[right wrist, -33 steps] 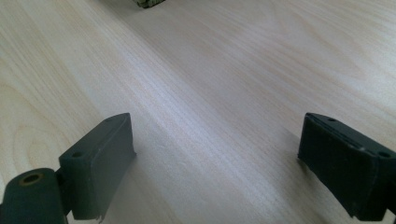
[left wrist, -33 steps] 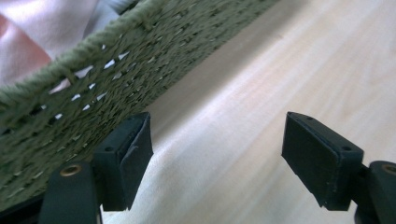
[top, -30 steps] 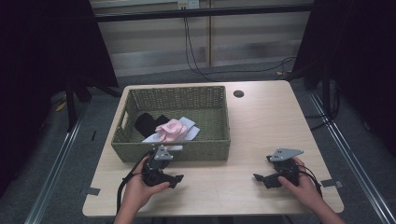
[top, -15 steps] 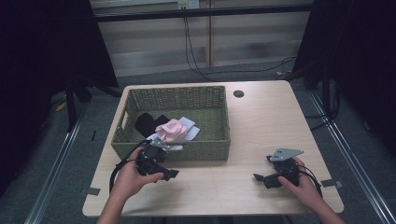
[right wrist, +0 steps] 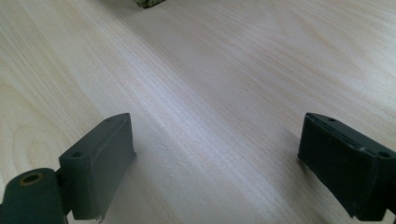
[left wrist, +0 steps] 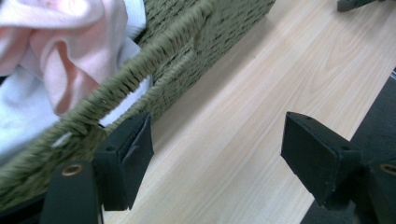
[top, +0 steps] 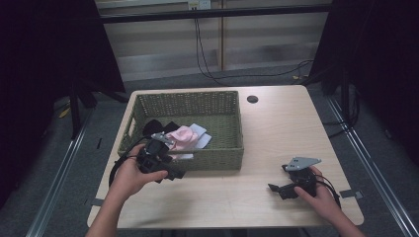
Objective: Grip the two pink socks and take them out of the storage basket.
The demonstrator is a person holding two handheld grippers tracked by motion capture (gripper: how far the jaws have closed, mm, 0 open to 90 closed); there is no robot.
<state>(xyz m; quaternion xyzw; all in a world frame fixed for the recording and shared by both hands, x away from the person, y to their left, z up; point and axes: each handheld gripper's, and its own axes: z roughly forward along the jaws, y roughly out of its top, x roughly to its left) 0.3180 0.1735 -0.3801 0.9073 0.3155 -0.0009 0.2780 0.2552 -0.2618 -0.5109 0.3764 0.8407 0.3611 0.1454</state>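
Note:
A green woven basket [top: 225, 148] sits on the left half of the table, with a pink cloth [top: 180, 136], a white cloth [top: 201, 134] and a black cloth [top: 154, 126] inside. My left gripper [top: 170, 172] is held at the basket's front wall near its left end. It is open, with one jaw close beside the basket rim [left wrist: 140, 77] and bare wood between the jaws [left wrist: 217, 144]. The pink cloth [left wrist: 70, 46] lies just over that rim. My right gripper [top: 280, 190] is open low over the table at the front right, nothing between its jaws [right wrist: 215, 154].
The light wooden table [top: 276, 133] has a small dark round hole [top: 252, 99] near its far edge. Bare wood lies between the two grippers. Dark floor, metal rails and cables surround the table.
My left gripper has moved left and toward the basket's front wall, rising a little. The right gripper has stayed where it was.

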